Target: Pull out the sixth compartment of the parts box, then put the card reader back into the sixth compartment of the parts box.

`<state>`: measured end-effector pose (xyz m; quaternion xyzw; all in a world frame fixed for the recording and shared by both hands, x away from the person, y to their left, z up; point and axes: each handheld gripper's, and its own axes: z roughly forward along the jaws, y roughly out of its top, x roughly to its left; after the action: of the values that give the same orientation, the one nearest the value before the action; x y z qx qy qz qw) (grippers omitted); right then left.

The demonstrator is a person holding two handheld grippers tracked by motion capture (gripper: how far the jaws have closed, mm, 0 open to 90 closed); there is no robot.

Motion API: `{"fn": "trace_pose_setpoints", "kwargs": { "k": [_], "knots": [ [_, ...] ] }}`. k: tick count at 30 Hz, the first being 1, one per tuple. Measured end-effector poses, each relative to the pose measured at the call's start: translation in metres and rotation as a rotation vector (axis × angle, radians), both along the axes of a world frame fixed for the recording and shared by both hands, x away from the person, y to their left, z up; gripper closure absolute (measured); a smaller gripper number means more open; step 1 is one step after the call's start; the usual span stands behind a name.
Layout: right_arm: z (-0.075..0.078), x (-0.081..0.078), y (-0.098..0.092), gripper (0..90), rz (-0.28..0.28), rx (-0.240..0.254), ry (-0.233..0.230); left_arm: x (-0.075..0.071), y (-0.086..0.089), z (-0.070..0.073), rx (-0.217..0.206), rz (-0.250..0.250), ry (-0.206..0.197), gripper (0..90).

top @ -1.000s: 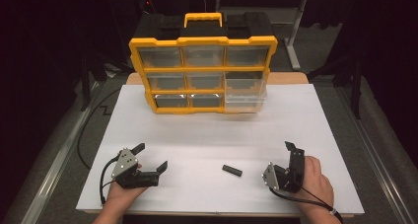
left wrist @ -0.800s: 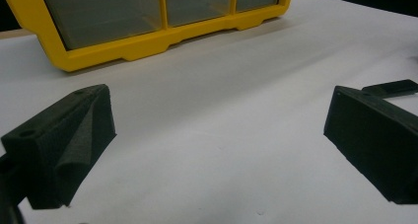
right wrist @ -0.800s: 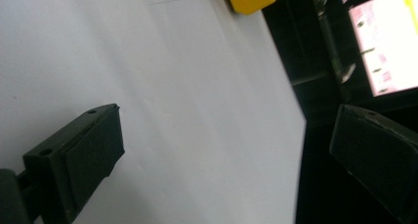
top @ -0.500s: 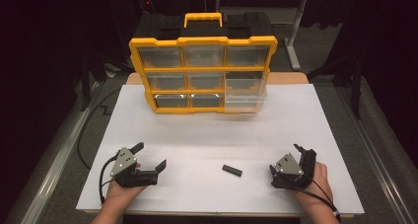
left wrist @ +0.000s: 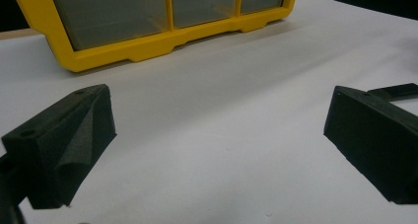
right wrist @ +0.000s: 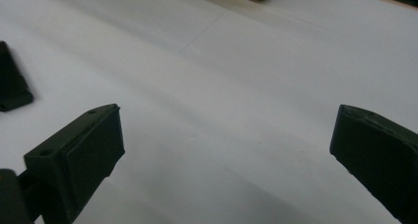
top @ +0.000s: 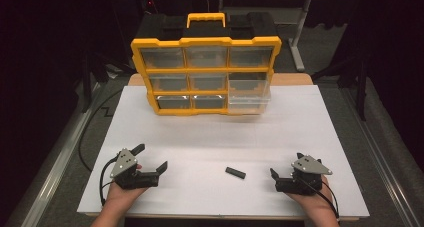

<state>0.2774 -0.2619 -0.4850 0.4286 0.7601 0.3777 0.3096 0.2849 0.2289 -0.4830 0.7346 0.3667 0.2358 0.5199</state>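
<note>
High view: the desk [top: 300, 137] carries a yellow organizer [top: 205, 74] with one drawer [top: 249, 93] pulled out. Left claw [top: 150, 159] and right claw [top: 280, 174] rest spread, empty. Between them lies the black piece [top: 235, 173], untouched; picking it up remains.

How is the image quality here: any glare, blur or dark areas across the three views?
High view: white table sheet evenly lit, surroundings almost black, faint reflections on the organizer drawers. Left gripper view: the gripper's own near jaws soft, organizer fairly sharp. Right gripper view: the gripper's jaws blurred, the small black piece cut by the left edge, mild shading on the sheet.
</note>
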Motion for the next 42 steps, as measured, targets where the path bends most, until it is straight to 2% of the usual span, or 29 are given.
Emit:
{"fn": "trace_pose_setpoints", "kwargs": {
  "k": [2, 5, 6, 8, 9, 13, 22, 26, 36, 42],
  "knots": [
    [0.0006, -0.0015, -0.0002, 0.2, -0.005, 0.022, -0.017, -0.0005, 0.0003, -0.0001, -0.002, 0.001, 0.004, 0.4],
    [0.0016, -0.0015, -0.0030, 0.2, -0.010, 0.143, 0.000, -0.0017, -0.0005, 0.0000, -0.007, -0.001, 0.008, 0.4],
    [0.0014, -0.0012, -0.0034, 0.2, -0.010, 0.162, 0.006, -0.0021, -0.0009, 0.0002, -0.006, -0.005, 0.007, 0.5],
    [0.0017, -0.0006, -0.0041, 0.1, -0.002, 0.175, 0.007, -0.0021, -0.0021, 0.0002, -0.008, -0.009, 0.010, 0.4],
    [0.0027, -0.0005, -0.0051, 0.1, 0.002, 0.207, 0.004, -0.0018, -0.0025, 0.0001, -0.008, -0.011, 0.013, 0.4],
    [0.0049, -0.0002, -0.0067, 0.1, 0.013, 0.245, -0.015, 0.0001, -0.0033, -0.0009, -0.006, -0.016, 0.036, 0.3],
    [0.0049, 0.0015, -0.0057, 0.1, 0.023, 0.223, -0.049, 0.0006, -0.0026, -0.0001, 0.001, -0.003, 0.036, 0.3],
    [0.0061, 0.0012, -0.0036, 0.1, 0.029, 0.211, -0.060, -0.0004, -0.0046, 0.0012, 0.028, -0.001, 0.013, 0.3],
    [0.0088, 0.0002, 0.0005, 0.1, 0.035, 0.188, -0.074, 0.0002, -0.0005, 0.0006, -0.007, 0.003, 0.026, 0.3],
    [0.0095, 0.0014, 0.0023, 0.1, 0.039, 0.169, -0.068, -0.0003, 0.0002, 0.0000, -0.008, 0.002, 0.029, 0.3]
  ]
}}
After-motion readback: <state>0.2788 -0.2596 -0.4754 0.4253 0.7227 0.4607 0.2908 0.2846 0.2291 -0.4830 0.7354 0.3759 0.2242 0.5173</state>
